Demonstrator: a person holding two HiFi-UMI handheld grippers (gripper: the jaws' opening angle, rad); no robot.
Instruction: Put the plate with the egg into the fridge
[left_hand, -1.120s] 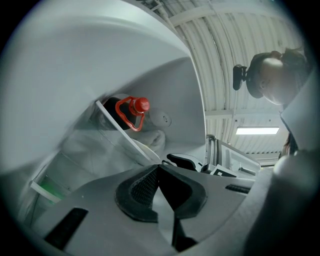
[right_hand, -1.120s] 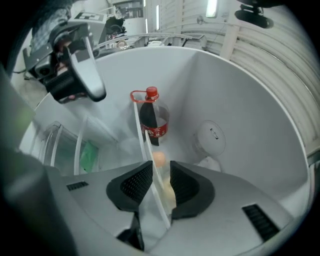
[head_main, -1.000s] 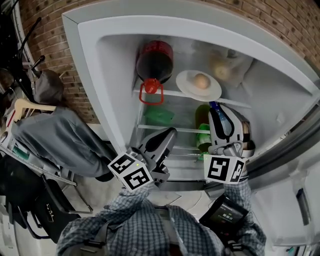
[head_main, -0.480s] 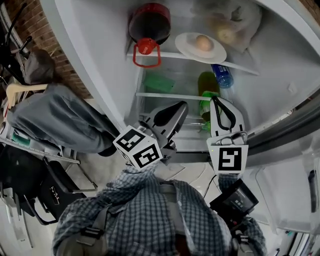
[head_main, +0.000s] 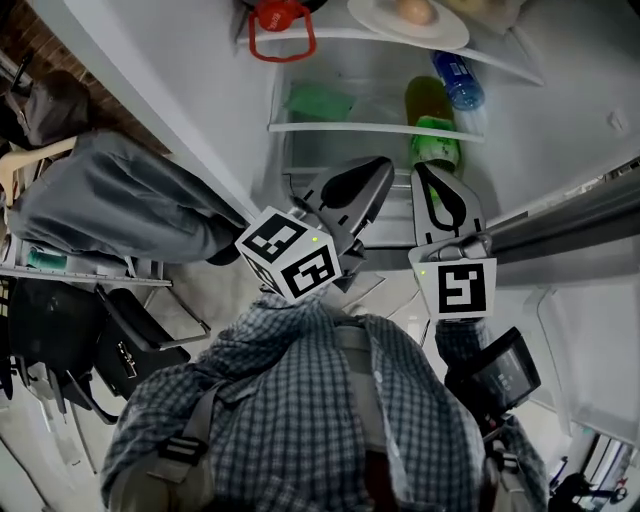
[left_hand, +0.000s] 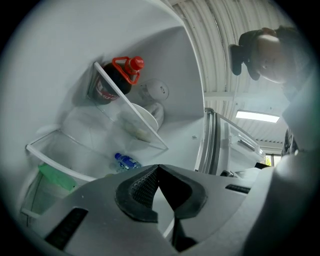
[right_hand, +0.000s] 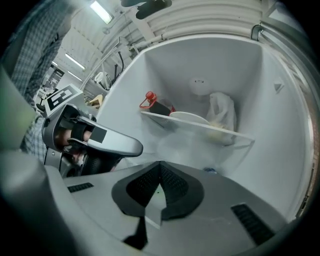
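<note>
fridge shelf (head_main: 330, 36) holds plate (head_main: 375, 20) with egg (head_main: 415, 10) (red-capped bottle (left_hand: 116, 80) beside)

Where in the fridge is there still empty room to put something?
The best bare patch is on the middle shelf, between the green pack and the green bottle. The top shelf is crowded: the red-capped bottle, the plate with the egg and a bag sit close together.

Top shelf (left_hand: 125, 102) occupied: jug (left_hand: 109, 86), plate (head_main: 405, 22), bag (right_hand: 221, 117). Middle shelf (head_main: 370, 127): open gap between green box (head_main: 320, 102) and green bottle (head_main: 430, 110).
</note>
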